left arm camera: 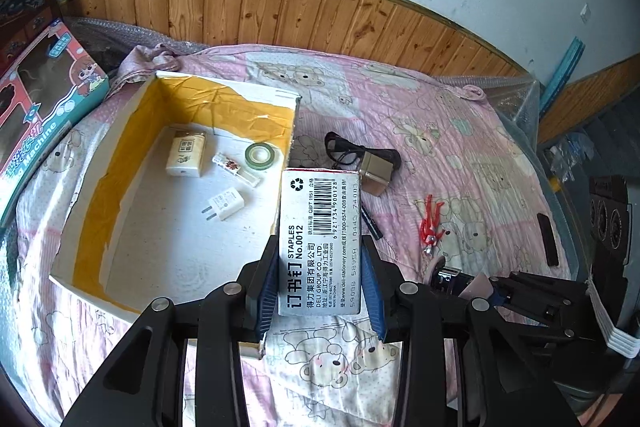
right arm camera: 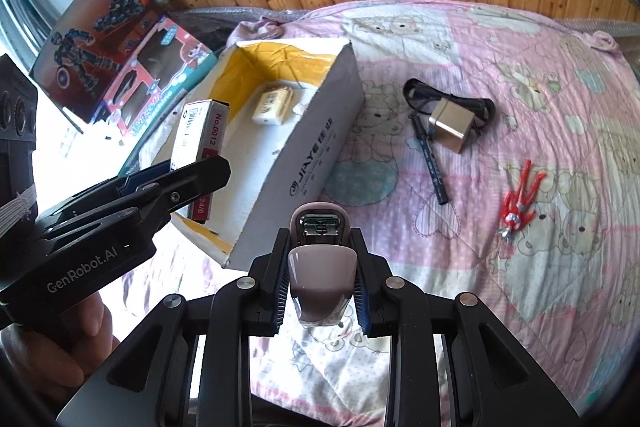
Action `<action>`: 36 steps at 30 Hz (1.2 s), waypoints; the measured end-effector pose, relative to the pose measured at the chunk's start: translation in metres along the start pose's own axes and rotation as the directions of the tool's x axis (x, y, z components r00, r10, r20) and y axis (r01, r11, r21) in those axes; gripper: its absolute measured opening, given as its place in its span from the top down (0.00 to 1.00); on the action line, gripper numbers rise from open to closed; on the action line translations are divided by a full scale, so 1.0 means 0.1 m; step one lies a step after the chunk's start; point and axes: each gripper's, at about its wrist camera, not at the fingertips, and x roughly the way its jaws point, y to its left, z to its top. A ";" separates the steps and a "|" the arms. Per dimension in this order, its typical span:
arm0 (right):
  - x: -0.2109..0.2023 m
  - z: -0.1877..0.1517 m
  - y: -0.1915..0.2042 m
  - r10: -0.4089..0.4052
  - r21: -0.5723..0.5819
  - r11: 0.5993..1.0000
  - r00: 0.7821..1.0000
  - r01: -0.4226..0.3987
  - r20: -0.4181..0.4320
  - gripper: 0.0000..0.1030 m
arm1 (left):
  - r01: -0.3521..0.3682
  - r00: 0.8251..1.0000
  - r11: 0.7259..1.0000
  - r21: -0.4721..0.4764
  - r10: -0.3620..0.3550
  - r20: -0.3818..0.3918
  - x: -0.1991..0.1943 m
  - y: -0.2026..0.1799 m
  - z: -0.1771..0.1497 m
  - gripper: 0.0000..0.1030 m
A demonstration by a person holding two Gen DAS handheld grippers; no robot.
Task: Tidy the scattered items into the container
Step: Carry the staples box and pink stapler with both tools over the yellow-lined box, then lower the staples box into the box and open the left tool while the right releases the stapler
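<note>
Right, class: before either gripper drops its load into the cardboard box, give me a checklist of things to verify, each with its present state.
1. Left gripper grips the staples box on both sides: ok.
2. Right gripper grips the pink stapler on both sides: ok.
3. Free floor inside the cardboard box, beside the charger, tape roll and white pack: ok.
4. Staples box fully over the opening: cannot tell.
5. Stapler over the opening: not ok, it hangs over the bed outside the box wall.
6. Bed cleared: not ok; pen, red figure and adapter with cable remain.
</note>
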 end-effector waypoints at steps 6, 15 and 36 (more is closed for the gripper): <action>0.00 0.15 0.27 0.029 -0.067 0.997 1.000 -0.029 0.002 0.72 | -0.012 1.000 0.996 -0.094 0.015 0.026 -0.17 0.34 -0.03 0.62; 0.09 0.35 0.61 0.071 -0.152 0.986 0.997 -0.072 -0.008 0.72 | -0.042 0.997 0.977 -0.210 0.053 0.050 -0.32 0.78 -0.06 0.62; 0.80 0.97 1.21 0.133 -0.272 0.947 0.981 -0.168 -0.144 0.72 | -0.118 0.992 0.912 -0.393 0.121 -0.018 -0.07 1.41 0.08 0.62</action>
